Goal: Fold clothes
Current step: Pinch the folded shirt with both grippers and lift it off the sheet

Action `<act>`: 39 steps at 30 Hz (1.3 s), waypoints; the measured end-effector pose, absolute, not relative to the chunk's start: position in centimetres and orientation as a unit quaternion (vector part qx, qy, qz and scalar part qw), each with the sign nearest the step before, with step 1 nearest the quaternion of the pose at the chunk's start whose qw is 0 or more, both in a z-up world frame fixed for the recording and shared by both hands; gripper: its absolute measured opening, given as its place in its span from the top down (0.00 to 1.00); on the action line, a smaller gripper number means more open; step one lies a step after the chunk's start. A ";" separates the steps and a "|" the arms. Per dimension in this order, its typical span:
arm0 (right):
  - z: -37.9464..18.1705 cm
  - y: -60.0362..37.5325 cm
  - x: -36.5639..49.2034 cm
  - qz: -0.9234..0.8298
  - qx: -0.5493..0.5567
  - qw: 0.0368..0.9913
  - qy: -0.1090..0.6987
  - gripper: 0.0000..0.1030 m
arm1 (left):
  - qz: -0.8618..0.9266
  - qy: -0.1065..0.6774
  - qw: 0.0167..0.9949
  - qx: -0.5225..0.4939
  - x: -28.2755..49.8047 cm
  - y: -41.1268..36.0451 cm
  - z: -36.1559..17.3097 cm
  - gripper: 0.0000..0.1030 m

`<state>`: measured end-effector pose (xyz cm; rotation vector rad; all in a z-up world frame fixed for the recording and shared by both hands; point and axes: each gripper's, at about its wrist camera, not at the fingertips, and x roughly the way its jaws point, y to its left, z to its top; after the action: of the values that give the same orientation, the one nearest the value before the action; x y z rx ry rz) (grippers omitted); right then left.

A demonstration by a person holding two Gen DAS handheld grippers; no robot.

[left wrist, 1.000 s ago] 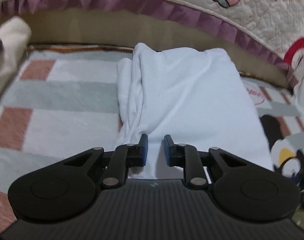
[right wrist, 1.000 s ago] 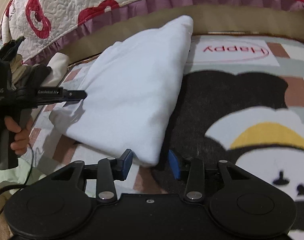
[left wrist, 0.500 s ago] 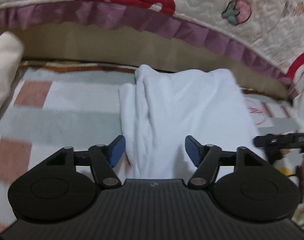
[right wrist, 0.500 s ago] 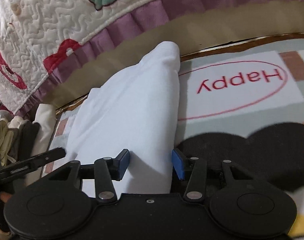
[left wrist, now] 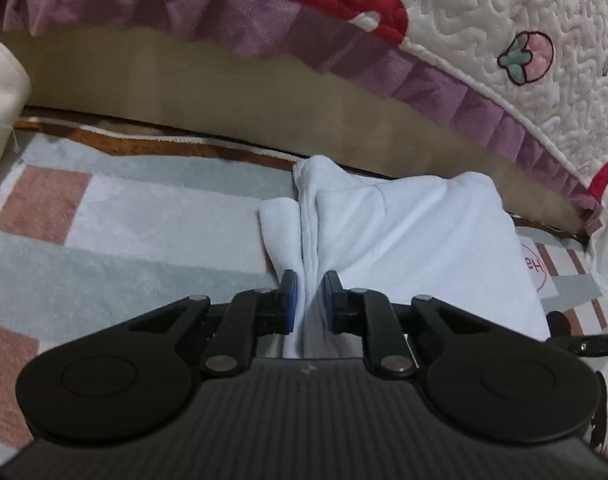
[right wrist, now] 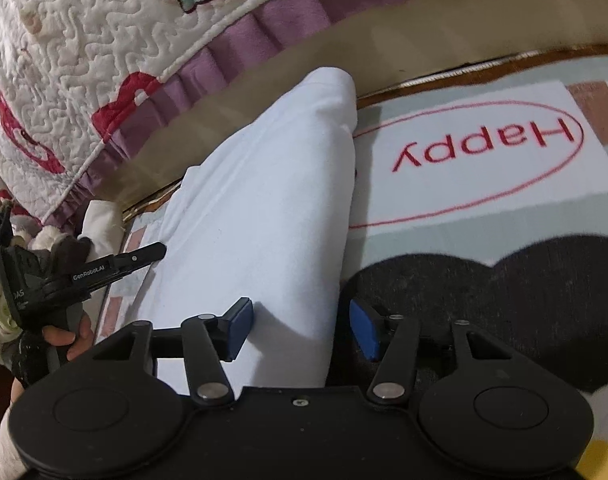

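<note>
While the white garment lies as a folded slab on the patterned rug, its far end against the bed base at 12 o'clock, I note the left gripper has clamped down on the bunched left edge. Half a second ago its blue pads stood wide either side of that ridge; now they pinch it, cloth squeezed between them (a narrow gap, filled with fabric).

The right gripper stays spread, pads straddling the garment's near right edge at 6 o'clock in its own view, one pad over the cloth, the other over the black rug print. It has slid forward along that edge since a second ago, but it grips nothing.

From the right wrist view, the left tool shows at 9 o'clock, its finger tip reaching the garment's side, held by the person's hand.

My reading: one side is secured, the other is lined up to close. Whether a further fold or a lift of the finished bundle follows, I cannot settle from this. The quilt overhangs above.
</note>
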<state>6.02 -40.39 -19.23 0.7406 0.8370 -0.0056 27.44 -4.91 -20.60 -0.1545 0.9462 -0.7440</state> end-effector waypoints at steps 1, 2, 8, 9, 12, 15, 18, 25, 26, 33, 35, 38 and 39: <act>-19.3 -40.4 5.9 -0.004 0.356 0.846 0.397 0.43 | -0.347 0.449 0.820 -0.076 27.3 -4.6 -20.5 0.86; -19.4 -40.4 5.8 -0.005 0.361 0.844 0.396 0.43 | -0.344 0.454 0.818 -0.080 27.2 -4.3 -20.5 0.84; -19.3 -40.0 5.7 0.006 0.359 0.841 0.405 0.42 | -0.342 0.483 0.799 -0.106 26.6 -2.4 -20.3 0.55; -19.4 -40.1 5.8 0.006 0.360 0.841 0.405 0.42 | -0.345 0.481 0.799 -0.111 26.5 -2.3 -20.1 0.50; -19.8 -40.1 6.6 0.005 0.366 0.838 0.404 0.41 | -0.354 0.474 0.796 -0.125 26.0 -2.1 -19.6 0.40; -19.9 -39.8 8.5 0.003 0.359 0.840 0.407 0.36 | -0.364 0.468 0.793 -0.139 25.6 -1.9 -19.0 0.37; -19.4 -39.1 10.3 0.021 0.349 0.843 0.408 0.49 | -0.373 0.462 0.790 -0.153 25.2 -1.6 -18.5 0.78; -14.4 -39.0 6.9 0.122 0.404 0.858 0.292 0.68 | -0.398 0.449 0.772 -0.210 24.1 -0.2 -16.7 0.84; -13.9 -38.8 6.2 0.127 0.404 0.859 0.288 0.68 | -0.404 0.449 0.765 -0.224 23.7 0.4 -16.2 0.84; -15.4 -37.4 4.4 0.126 0.362 0.848 0.366 0.67 | -0.385 0.512 0.739 -0.208 20.8 1.3 -19.3 0.82; -17.1 -37.0 4.3 0.111 0.339 0.845 0.398 0.66 | -0.371 0.531 0.736 -0.197 20.8 0.5 -20.8 0.81; -18.4 -37.3 3.7 0.097 0.346 0.845 0.395 0.64 | -0.373 0.533 0.740 -0.170 20.8 -0.4 -21.1 0.79; -18.7 -37.6 3.5 0.095 0.358 0.842 0.392 0.61 | -0.377 0.530 0.743 -0.160 20.8 -0.6 -20.9 0.74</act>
<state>3.52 -37.55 -18.73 0.7554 0.8276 0.1997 20.84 -0.64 -20.86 -0.3511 1.1611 -0.8260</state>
